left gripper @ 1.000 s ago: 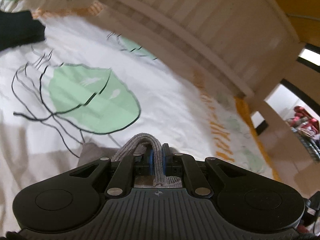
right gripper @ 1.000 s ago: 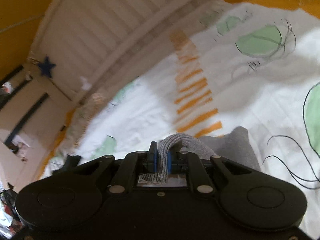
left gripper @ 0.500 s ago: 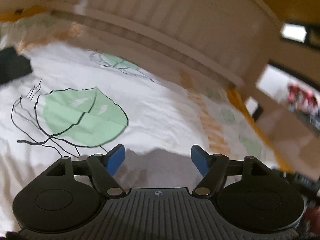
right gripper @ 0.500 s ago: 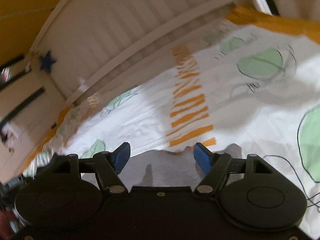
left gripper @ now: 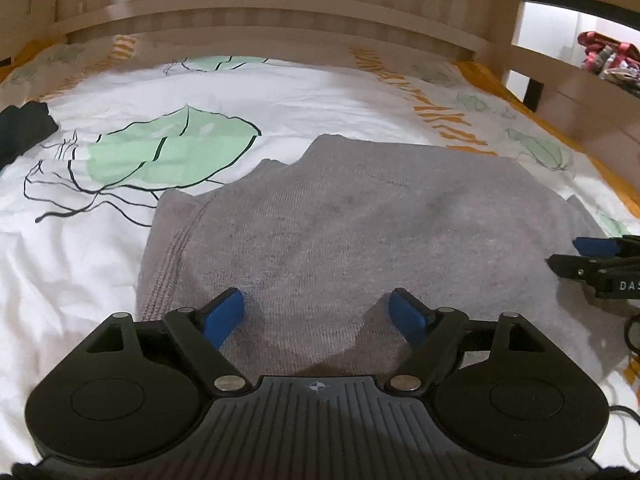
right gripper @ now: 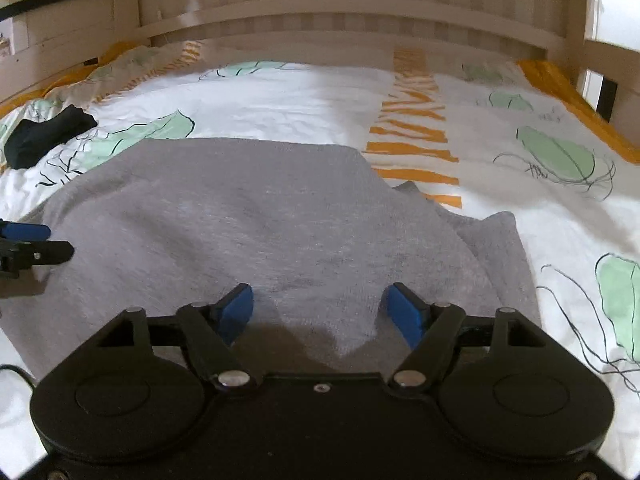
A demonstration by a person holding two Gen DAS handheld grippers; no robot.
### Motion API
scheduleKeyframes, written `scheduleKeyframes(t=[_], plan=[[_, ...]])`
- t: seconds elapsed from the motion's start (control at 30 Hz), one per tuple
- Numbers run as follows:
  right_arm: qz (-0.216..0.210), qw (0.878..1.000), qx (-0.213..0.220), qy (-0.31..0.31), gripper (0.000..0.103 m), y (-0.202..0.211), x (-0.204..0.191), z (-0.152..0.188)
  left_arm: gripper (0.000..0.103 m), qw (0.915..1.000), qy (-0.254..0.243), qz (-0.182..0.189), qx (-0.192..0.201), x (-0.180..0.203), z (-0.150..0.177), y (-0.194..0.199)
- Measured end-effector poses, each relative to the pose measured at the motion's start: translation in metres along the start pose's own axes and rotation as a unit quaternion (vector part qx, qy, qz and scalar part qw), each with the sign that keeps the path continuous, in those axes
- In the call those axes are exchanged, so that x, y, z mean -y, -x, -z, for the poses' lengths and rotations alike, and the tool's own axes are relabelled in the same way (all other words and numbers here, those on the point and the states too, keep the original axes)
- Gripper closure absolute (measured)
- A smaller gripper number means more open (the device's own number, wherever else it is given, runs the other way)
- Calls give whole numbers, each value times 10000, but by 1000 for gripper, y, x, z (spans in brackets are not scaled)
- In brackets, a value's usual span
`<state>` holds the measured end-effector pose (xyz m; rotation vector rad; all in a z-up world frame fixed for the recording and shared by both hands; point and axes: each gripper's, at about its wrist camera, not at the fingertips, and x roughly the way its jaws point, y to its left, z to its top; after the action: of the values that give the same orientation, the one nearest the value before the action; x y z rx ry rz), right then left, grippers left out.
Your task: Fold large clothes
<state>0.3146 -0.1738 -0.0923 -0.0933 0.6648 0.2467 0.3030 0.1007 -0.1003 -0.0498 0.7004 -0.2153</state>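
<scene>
A grey knit garment lies folded and flat on the bed, its ribbed edge on the left. In the right wrist view the same grey garment spreads ahead, with a lower layer sticking out at its right side. My left gripper hovers over the garment's near edge, its jaws still opening and nothing pinched between the blue pads. Over the near edge further right, my right gripper likewise has its jaws opening and nothing gripped. Each gripper shows at the other view's side: the right gripper, the left gripper.
The bed sheet is white with green leaf and orange stripe prints. A black cloth lies at the far left of the bed. A wooden slatted headboard closes the far end, and wooden rails run along the right side.
Both grippers let go of the grey fabric they pinched and opened wide. They rolled level and drew back, so the whole folded garment now shows flat on the bed.
</scene>
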Motion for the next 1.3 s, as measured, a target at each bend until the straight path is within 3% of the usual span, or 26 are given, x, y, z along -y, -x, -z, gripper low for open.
scheduleKeyframes(t=[0.37,0.63,0.8,0.9,1.1,1.2,1.3], plan=[[-162,9998,-52,-87,19,17,0,1,20,9995,-148,-154,-226,12,4,24],[-24,9983,-359,461,7,55,-13,42,19,9989,-255,-204,-332,18,41,51],[-83,9990,-360,261,2,58,-7,52,8,9992,-241,-215,-237,23,47,48],[-191,9991,-347,165,1,57,-3,54,6,9989,-304,-230,-265,25,48,45],[-702,9947,-32,-746,1,80,24,52,6,9993,-203,-169,-272,22,51,46],[-613,9896,245,-1281,1,93,47,47,6,9992,-218,-215,-257,25,53,46],[-560,9818,212,-1800,1,88,75,41,6,9991,-216,-235,-262,26,53,46]])
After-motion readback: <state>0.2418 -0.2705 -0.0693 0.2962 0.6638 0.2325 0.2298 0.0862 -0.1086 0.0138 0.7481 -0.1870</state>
